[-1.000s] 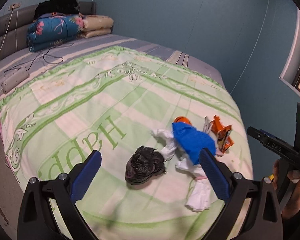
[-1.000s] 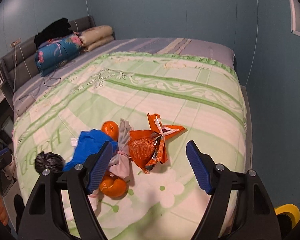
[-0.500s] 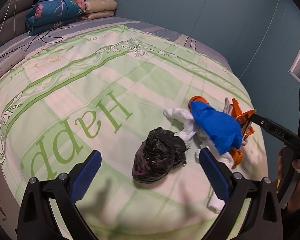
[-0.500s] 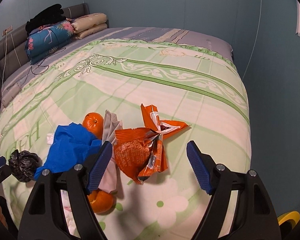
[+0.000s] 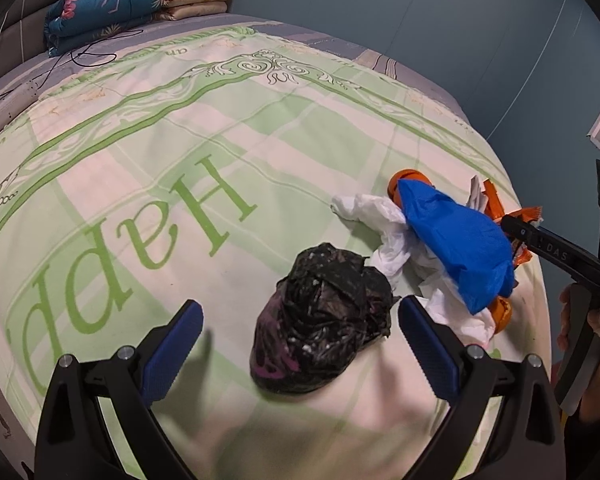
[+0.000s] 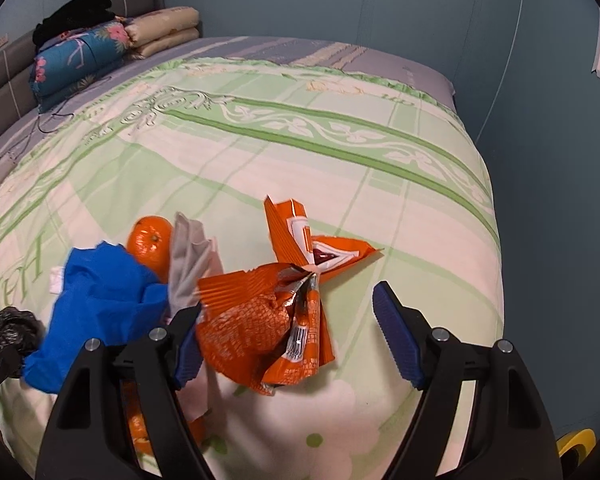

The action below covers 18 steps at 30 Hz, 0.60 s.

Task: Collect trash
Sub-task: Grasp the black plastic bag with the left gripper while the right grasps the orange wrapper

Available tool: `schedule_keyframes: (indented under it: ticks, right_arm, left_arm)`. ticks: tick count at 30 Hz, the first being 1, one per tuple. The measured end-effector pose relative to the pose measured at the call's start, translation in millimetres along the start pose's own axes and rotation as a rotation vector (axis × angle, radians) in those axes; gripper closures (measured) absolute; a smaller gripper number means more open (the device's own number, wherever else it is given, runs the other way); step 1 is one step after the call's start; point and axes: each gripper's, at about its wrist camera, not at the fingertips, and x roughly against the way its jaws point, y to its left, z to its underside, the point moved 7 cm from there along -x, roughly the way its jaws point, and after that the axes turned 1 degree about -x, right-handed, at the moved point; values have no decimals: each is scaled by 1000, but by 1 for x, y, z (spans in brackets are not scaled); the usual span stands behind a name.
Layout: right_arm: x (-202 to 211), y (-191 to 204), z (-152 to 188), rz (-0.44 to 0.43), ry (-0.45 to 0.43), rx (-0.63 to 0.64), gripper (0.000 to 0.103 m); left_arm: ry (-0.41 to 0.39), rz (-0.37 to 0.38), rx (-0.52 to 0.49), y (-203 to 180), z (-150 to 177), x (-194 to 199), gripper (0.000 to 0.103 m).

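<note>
A: Report the change in the last second.

B: Both grippers have come down toward the trash pile near the foot of the bed (image 5: 148,128). In the left wrist view the black bag (image 5: 324,320) now fills far more of the picture than before and sits between the fingers. In the right wrist view the orange wrapper (image 6: 268,312) has grown likewise.

A: State of the left gripper (image 5: 300,336)?

B: Jaws wide. The black bag lies between them, nearer the right pad. I cannot tell whether that pad touches it; no grip is made.

A: State of the right gripper (image 6: 288,332)?

B: Jaws wide, having just narrowed a little. The wrapper lies between them. The left pad is at the wrapper's edge; the right pad stands clear. Nothing is held.

A: Location of the remaining trash?

B: A blue bag (image 5: 460,248) lies over white plastic (image 5: 380,216), just beside the black bag. Oranges (image 6: 150,244) and a grey scrap (image 6: 188,264) lie between the blue bag and the wrapper. All items rest on the bed.

A: Meaning for the task?

B: My judgement: each gripper is aligned on its own item, so collection is at the first grasp. Nothing is yet collected. No bin is in view.
</note>
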Motion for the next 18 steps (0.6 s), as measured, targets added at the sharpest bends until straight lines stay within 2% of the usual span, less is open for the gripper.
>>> schedule_keyframes:
  ticks: [3, 7, 10, 11, 14, 18]
  right_arm:
    - [-7, 0, 2, 11, 16, 4, 40]
    - [-15, -1, 6, 27, 40, 7, 61]
    - [-18, -4, 9, 33, 50, -4, 74]
    - [-17, -4, 8, 36, 47, -3, 78]
    - [-14, -5, 7, 42, 43, 1, 85]
    - [-8, -4, 6, 44, 33, 2, 86]
  left_arm:
    - [9, -5, -4, -1, 1, -7, 11]
    - [20, -9, -7, -2, 4, -12, 26]
    - [21, -13, -7, -2, 4, -12, 45]
    - [19, -15, -8, -2, 4, -11, 48]
    - [17, -14, -5, -2, 2, -9, 54]
    - [14, -12, 1, -2, 1, -4, 57]
